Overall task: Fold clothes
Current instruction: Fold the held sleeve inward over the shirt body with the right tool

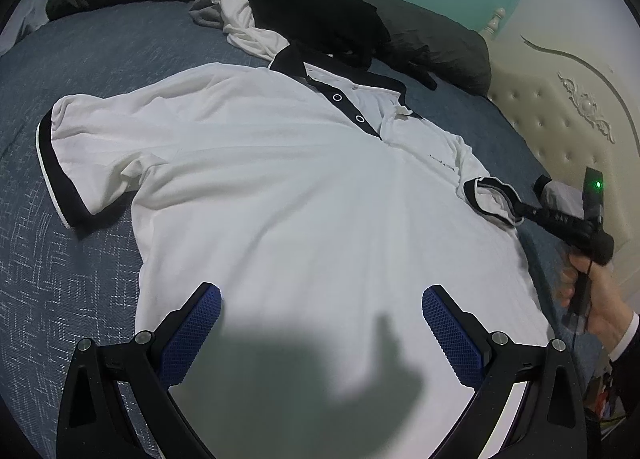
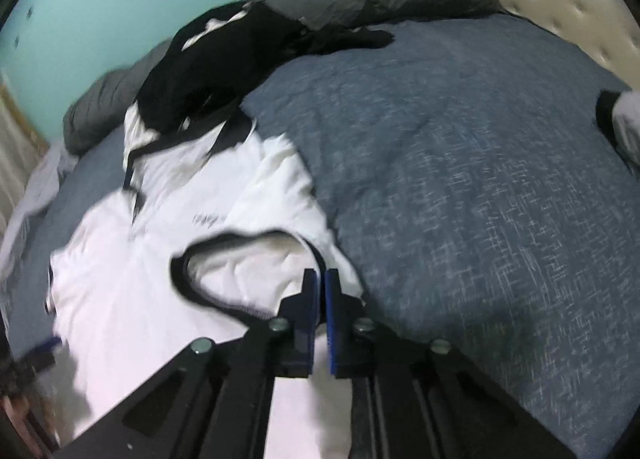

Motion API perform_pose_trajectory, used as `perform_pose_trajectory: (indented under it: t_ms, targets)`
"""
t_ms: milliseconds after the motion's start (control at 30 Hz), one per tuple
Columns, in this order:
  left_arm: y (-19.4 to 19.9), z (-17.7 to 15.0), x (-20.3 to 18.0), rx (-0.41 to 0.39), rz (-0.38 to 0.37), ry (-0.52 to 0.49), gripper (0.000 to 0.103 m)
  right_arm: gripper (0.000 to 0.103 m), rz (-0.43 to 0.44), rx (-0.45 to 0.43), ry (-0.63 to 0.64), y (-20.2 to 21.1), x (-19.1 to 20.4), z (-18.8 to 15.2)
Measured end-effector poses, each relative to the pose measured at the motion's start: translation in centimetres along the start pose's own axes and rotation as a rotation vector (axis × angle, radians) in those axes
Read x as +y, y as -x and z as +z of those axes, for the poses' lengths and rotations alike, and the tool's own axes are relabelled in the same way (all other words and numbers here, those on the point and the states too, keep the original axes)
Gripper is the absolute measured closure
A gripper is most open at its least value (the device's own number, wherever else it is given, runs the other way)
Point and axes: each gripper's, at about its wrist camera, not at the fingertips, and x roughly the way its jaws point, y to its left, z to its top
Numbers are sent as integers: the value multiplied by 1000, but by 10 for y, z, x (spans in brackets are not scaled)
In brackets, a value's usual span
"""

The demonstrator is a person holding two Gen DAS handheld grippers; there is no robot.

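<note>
While the white polo shirt (image 1: pixel 280 187) lies spread face-up on the blue bedspread (image 1: pixel 80 259):
Left wrist view: left gripper (image 1: pixel 321 311) spread wide above the hem.
Right wrist view: right gripper (image 2: pixel 322 287) pinching the sleeve cuff (image 2: pixel 240 255).
Advice: I would carry the sleeve inward slowly and keep it flat.

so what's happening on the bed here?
A person is folding a white polo shirt spread face-up on the blue bedspread. The right gripper is shut on the shirt's black-trimmed sleeve cuff, lifting it inward. The left gripper hovers open over the lower part, holding nothing. A pile of other clothes sits behind.
</note>
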Motion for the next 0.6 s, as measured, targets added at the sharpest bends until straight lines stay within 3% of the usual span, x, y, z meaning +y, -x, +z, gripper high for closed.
perform_pose_trajectory:
  t_ms: [133,300,500,600]
  targets:
    - [1,0,-1,-2,0,-3,0,100,-32,50,172,6,26,-17]
    - [0,0,-2,0,0,-2,0,100,-8,121,280,-1,40,-27]
    - [0,0,-1,3,-2,1,0,100,31,228,280,-7,36,-31]
    - [0,0,-1,3,-3,3,0,100,27,227,276,-5,36,-28]
